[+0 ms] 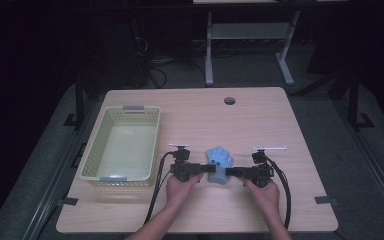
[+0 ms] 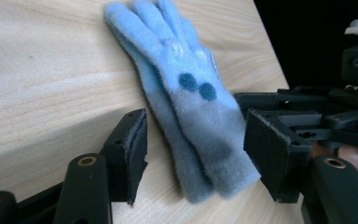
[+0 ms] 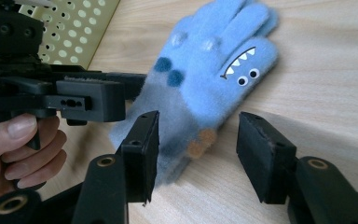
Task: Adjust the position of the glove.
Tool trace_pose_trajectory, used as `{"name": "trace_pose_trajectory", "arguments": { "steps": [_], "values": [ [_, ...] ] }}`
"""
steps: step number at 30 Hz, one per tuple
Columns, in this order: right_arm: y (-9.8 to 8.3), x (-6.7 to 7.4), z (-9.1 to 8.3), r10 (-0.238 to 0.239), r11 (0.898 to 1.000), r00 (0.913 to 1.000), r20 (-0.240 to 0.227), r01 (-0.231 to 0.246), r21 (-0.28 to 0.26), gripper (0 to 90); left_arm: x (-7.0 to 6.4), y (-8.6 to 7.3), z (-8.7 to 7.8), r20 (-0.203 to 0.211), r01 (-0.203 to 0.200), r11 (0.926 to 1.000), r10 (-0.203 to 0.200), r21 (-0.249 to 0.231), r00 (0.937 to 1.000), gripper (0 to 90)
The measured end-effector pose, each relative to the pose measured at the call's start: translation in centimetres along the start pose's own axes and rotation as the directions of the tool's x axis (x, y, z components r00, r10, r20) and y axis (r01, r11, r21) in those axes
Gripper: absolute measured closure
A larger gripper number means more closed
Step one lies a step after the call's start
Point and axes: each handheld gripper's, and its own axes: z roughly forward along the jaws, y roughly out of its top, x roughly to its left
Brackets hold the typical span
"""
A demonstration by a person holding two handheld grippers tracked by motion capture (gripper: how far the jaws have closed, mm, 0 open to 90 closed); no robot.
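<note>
Spreading across the middle of the high view, the wooden table (image 1: 260, 125) carries a pale green perforated basket (image 1: 152, 145) at left of centre, nothing visible inside it. Two hands enter from the bottom edge, knuckles up, gripper bodies pointing toward each other. Between them, lower centre, lies the blue fleece glove (image 1: 219, 159), flat on the table, fingers pointing away from the person. The left gripper (image 2: 191, 149) straddles the glove's cuff, jaws parted, pads not pressing it. The right gripper (image 3: 198, 144) likewise brackets the cuff, released. Its view reveals a toothy monster face on the glove; the left gripper view shows dark blue dots.
</note>
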Motion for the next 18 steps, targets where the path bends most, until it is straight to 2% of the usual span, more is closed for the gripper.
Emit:
{"name": "trace_pose_trajectory", "arguments": {
  "steps": [7, 9, 15, 18],
  "values": [
    [-0.3, -0.45, 0.25, 0.047, 0.999, 0.9988, -0.011, -0.047, -0.012, 52.6, 0.41, -0.13, 0.24, 0.042, 0.03, 0.9995, -0.03, 0.014, 0.9986, 46.4],
    [-0.4, -0.56, 0.35, 0.062, 0.998, 0.9976, -0.029, -0.063, -0.012, 54.6, 0.46, -0.26, 0.36, 0.057, 0.035, 0.9992, -0.036, 0.019, 0.9977, 49.0],
    [-0.48, -0.59, 0.67, 0.091, 0.996, 0.9946, -0.051, -0.092, -0.013, 57.5, 0.86, -0.37, 0.61, 0.081, 0.052, 0.9984, -0.053, 0.025, 0.9953, 56.9],
    [-0.56, -0.5, 0.93, 0.101, 0.995, 0.9934, -0.055, -0.102, -0.018, 59.2, 0.93, -0.41, 0.68, 0.079, 0.044, 0.9987, -0.046, 0.026, 0.9958, 60.6]
  ]
}}
